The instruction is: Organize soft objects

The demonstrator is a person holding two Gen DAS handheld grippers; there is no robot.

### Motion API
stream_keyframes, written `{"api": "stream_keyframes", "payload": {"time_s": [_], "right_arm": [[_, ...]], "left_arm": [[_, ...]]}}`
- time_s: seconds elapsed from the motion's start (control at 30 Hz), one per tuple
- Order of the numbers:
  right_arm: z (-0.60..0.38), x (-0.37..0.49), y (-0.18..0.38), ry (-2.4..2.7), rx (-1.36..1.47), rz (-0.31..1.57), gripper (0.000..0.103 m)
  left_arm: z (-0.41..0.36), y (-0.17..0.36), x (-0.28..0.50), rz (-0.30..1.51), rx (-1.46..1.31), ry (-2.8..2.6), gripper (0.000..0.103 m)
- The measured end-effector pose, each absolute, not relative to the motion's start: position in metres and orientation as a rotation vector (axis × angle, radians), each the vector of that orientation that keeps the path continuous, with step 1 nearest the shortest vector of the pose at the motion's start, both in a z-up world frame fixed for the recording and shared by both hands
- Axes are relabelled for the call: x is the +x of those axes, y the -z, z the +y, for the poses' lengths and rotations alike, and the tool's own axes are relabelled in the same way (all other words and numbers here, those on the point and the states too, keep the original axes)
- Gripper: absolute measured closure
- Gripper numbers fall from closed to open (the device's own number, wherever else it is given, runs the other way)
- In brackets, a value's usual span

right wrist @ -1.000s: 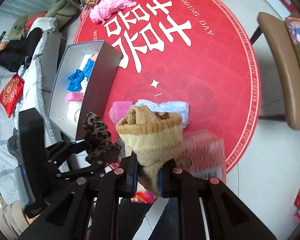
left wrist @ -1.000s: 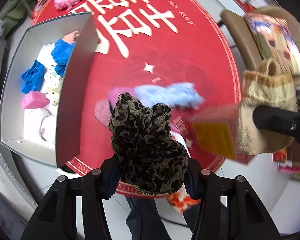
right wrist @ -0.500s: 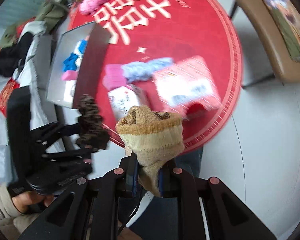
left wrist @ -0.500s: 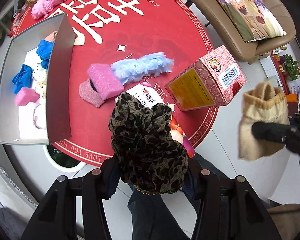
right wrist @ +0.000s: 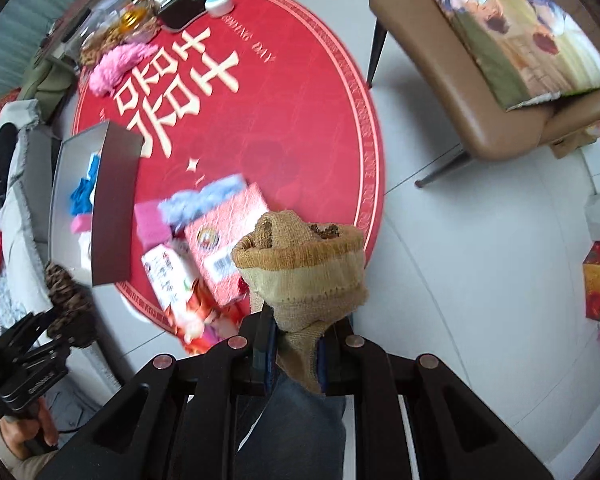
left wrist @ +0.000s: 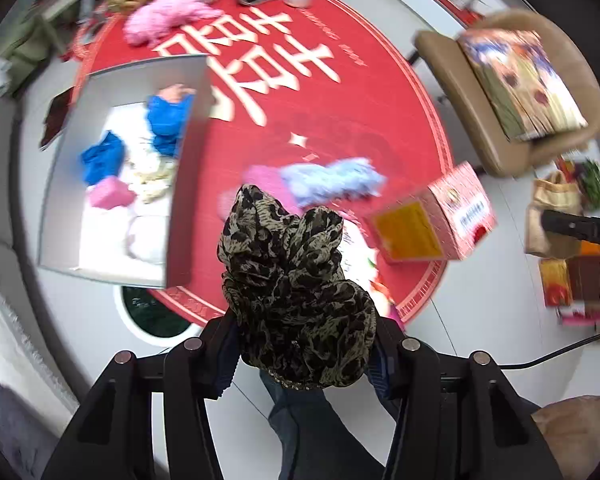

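My left gripper (left wrist: 304,348) is shut on a bunched leopard-print scarf (left wrist: 296,292), held above the near edge of the red round table. My right gripper (right wrist: 296,344) is shut on a tan burlap bag (right wrist: 304,268), held off the table's right side; the bag also shows in the left wrist view (left wrist: 552,216). A grey open box (left wrist: 128,176) at the left holds blue, pink and white soft items. A light-blue fluffy cloth (left wrist: 332,180) and a pink sponge (right wrist: 150,226) lie on the table.
A red patterned carton (left wrist: 436,224) and a snack packet (right wrist: 172,276) lie near the table's front edge. A pink fluffy item (left wrist: 164,16), a dark tray and a small white dish sit at the far side. A brown chair with a cushion (right wrist: 512,36) stands right.
Both grippers swung while keeping their loads. The left view turned back over the table toward the grey box. The right gripper moved right, away from the table.
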State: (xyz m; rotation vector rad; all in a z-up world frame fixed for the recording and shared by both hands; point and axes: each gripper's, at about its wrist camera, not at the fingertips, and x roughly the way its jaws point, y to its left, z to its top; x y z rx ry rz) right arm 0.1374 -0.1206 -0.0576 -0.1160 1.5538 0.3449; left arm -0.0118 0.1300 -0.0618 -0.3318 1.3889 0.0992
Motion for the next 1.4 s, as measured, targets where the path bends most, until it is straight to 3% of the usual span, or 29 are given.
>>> {"api": "stream_keyframes", "payload": {"time_s": [0.73,1.4], "right_arm": [[-0.047,0.185,0.025,-0.496,-0.165,1.487,0.086],[0.103,0.146,0.009,-0.805,-0.32,1.465,0.086]], "left_arm": [[0.197,0.05,-0.027,1.308,-0.518,-0.359,0.049],[0.273,0.043,-0.047,1.245,-0.626,-0.484,0.049]]}}
